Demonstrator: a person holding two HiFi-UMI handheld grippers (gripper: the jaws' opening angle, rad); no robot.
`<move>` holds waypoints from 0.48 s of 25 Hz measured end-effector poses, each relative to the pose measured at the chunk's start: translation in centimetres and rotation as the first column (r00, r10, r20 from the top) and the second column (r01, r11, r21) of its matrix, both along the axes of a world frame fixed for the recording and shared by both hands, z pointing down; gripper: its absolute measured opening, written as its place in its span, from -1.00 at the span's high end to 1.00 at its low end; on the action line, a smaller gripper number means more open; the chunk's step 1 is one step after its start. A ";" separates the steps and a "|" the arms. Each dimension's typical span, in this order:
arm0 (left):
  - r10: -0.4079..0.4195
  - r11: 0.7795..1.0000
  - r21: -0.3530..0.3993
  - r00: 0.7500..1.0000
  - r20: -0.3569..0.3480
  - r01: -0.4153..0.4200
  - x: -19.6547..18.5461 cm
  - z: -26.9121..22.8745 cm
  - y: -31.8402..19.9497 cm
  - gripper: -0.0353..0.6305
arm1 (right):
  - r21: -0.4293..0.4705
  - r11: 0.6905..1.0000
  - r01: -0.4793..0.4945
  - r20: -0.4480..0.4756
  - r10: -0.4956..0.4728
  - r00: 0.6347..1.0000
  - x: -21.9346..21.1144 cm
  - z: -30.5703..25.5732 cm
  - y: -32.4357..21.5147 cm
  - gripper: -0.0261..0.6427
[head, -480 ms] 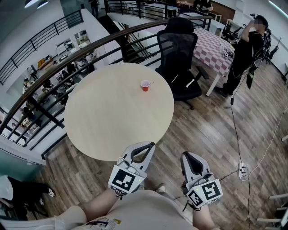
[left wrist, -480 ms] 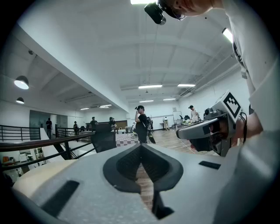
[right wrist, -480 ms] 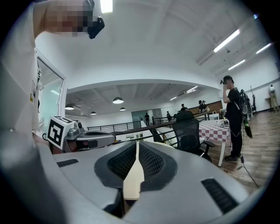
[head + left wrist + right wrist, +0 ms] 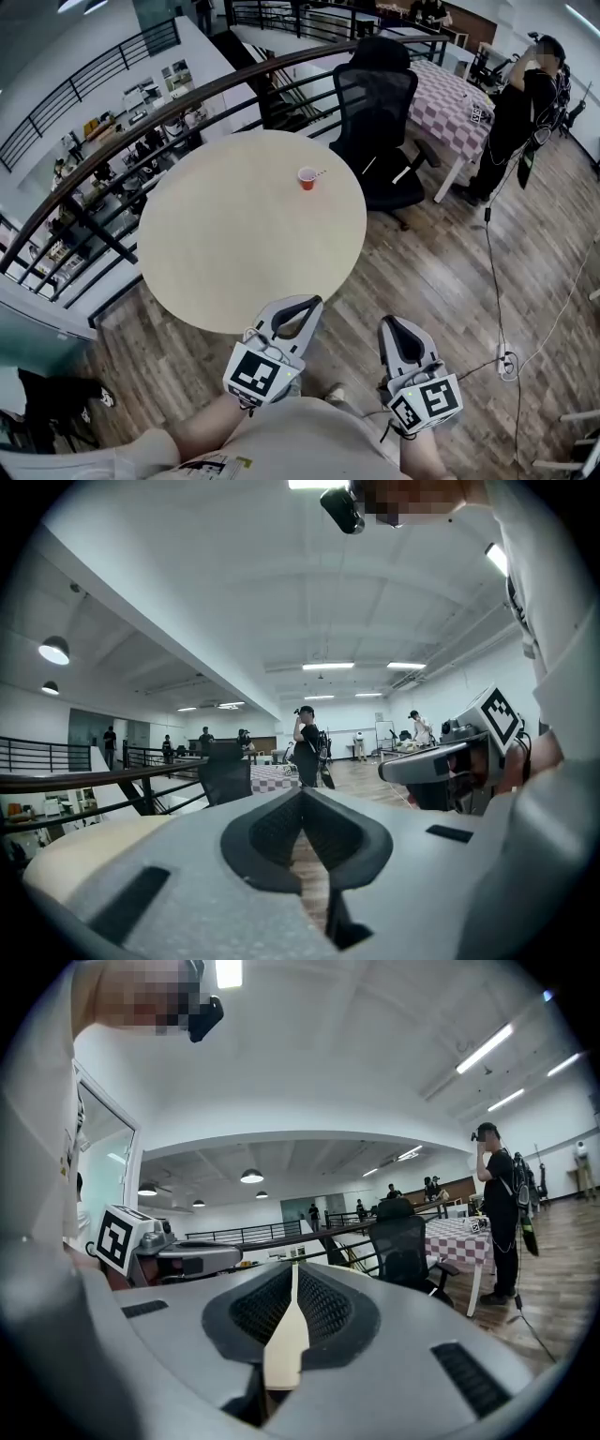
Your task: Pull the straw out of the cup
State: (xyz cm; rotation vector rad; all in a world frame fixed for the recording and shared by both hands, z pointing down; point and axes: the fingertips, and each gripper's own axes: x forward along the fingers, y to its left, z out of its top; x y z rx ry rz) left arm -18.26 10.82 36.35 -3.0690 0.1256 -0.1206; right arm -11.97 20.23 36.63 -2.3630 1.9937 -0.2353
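**Grey grippers shut and idle; cup not yet approached**

The left gripper (image 4: 315, 302) is closed on nothing, its jaws meeting at the tips. The right gripper (image 4: 388, 324) is likewise closed and empty. Both are held level, close in front of the person (image 4: 300, 441), short of the near edge of the table (image 4: 216, 272).

The red cup (image 4: 307, 178) stands upright towards the table's far side, well apart from both grippers. The straw (image 4: 320, 172) leans out of it to the right.

Judgement: the task is at its start and the approach is not yet made. The next move calls for reaching across the table, opening one gripper, and closing it on the straw above the rim. The cup looks light, so the other gripper may have to steady it.

Limits: neither gripper view shows the cup plainly. The straw is too small to tell how deep it sits. The forearms (image 4: 202, 427) are cut off at the lower edge.
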 end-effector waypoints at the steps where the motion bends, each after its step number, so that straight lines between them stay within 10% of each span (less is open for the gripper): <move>1: 0.000 1.000 -0.001 1.000 -0.001 0.000 0.0 -0.1 0.0 0.85 | 0.002 1.000 -0.001 0.002 0.001 1.000 0.1 -0.1 0.0 0.83; 12: -0.018 1.000 0.016 1.000 0.006 0.018 0.6 0.2 1.0 0.85 | 0.022 0.999 0.026 0.003 -0.026 1.000 0.8 -0.3 0.7 0.83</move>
